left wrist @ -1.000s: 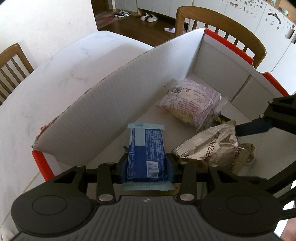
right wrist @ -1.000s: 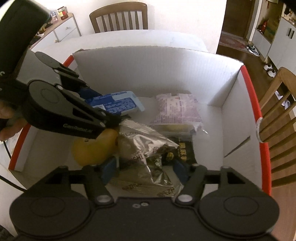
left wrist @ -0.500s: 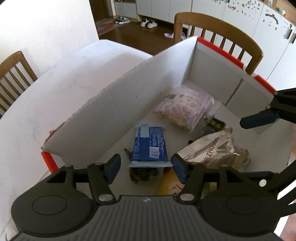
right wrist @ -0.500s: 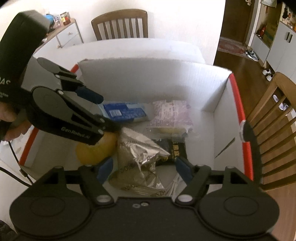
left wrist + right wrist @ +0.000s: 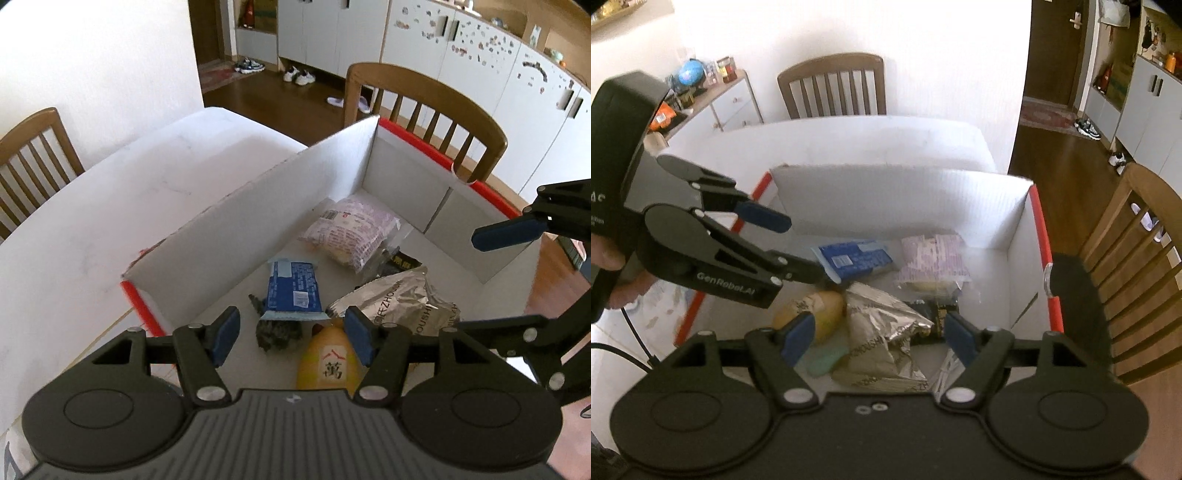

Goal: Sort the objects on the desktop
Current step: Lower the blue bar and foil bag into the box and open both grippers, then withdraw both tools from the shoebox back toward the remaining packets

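1. Both jaws are held apart and empty: the left gripper (image 5: 291,334) has released the blue packet (image 5: 293,291), the right gripper (image 5: 875,338) the silver bag (image 5: 886,325).
2. Both items now lie inside the white box (image 5: 280,206).
3. These two items are judged sorted; both grippers are freed for further objects.

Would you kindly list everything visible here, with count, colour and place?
cardboard box: one, white with red rim, on the table.
blue packet: one, blue, box floor by the long wall.
pink packet: one, pink-white, far corner.
silver bag: one, silver, box middle.
yellow bottle: one, yellow, near end.
chairs: three, brown wood, around the table.
left gripper: black, open, empty.
right gripper: black, open, empty.
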The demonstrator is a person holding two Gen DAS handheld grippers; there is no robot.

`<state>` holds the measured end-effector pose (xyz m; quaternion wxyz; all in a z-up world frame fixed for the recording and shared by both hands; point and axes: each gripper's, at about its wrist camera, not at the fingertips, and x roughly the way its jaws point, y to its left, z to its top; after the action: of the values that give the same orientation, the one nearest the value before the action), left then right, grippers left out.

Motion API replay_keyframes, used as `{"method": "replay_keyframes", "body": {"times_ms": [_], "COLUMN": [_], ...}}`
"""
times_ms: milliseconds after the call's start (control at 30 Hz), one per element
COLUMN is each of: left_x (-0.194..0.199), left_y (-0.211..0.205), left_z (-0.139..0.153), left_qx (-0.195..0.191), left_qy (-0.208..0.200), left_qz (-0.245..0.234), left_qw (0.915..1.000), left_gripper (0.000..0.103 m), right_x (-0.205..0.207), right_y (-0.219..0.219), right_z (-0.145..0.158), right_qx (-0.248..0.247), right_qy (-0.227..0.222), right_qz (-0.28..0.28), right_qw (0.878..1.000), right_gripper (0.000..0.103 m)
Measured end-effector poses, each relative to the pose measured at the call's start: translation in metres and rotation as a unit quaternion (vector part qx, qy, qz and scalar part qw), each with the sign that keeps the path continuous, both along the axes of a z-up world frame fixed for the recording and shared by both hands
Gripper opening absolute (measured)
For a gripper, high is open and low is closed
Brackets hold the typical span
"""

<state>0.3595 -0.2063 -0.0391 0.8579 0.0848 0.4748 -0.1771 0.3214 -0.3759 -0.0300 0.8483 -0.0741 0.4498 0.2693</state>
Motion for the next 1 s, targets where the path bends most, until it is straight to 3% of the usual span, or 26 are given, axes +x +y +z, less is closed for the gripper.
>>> {"method": "replay_keyframes", "body": {"times_ms": [733, 833, 1000], "left_x": [-0.080, -0.094, -0.116], "left_y": [0.053, 0.060, 0.074], "left_z": [0.032, 0.036, 0.040], "left_qx": [-0.054, -0.063, -0.072], "left_qy": [-0.040, -0.048, -0.059], "left_qz": [0.014, 0.017, 0.022], "left_qw": [0.9976, 0.9967, 0.9955], "left_gripper": [0.062, 0.071, 0.071], "right_x": [-0.050, -0.057, -0.066], "right_y": [0.035, 0.042, 0.058], "right_z": [0.034, 0.036, 0.038], "right_qx": [0.045, 0.050, 0.055], "right_qy": [-0.036, -0.039, -0.043], "right_qz": [-0.003, -0.003, -0.005], "right_qw": [0.998, 0.998, 0.998], "right_gripper": [0.079, 0.080, 0.081]}}
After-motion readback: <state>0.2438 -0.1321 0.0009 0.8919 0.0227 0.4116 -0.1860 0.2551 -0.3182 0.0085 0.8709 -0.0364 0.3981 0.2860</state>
